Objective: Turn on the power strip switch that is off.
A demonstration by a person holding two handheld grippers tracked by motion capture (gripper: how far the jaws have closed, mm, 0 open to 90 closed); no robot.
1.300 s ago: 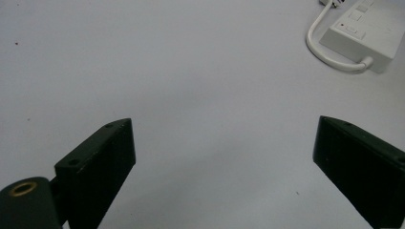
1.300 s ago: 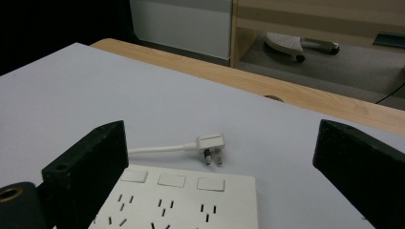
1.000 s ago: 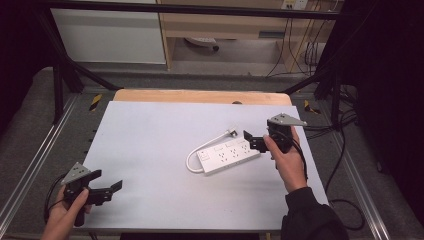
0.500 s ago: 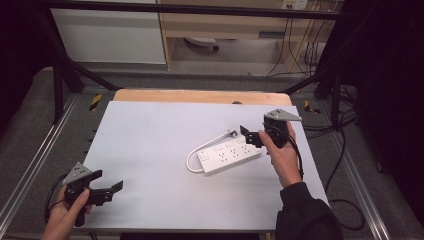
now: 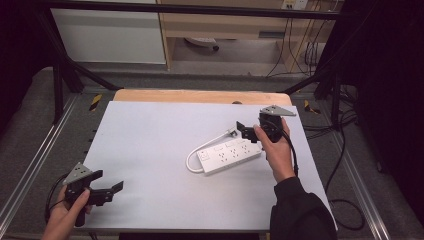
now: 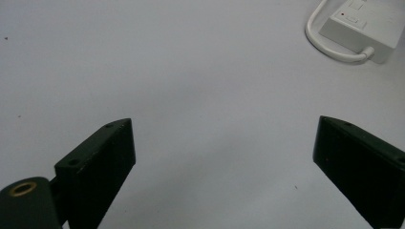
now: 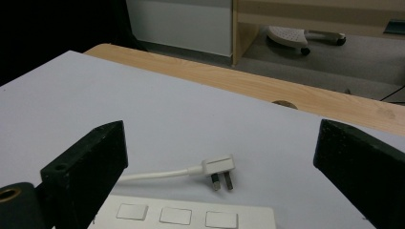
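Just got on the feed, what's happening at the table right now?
A person holds a gripper in each hand at a white table. The right gripper hangs open over the far end of a white power strip, aimed at the strip's plug, which lies loose on the table on its short cable. Nothing is gripped. The left gripper sits open near the table's near left corner, well away from the strip.

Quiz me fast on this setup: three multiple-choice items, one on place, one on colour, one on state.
1. Where does the plug lie?
A. beyond the power strip, on the table
B. beside the left gripper
C. in a socket

2. What colour is the strip?
A. black
B. white
C. orange

3. How is the right gripper?
A. shut on the cord
B. shut, holding nothing
C. open

Answers: 1 A, its pins lie bare on the table past the strip; 2 B, white casing and cord; 3 C, jaws stand wide apart.
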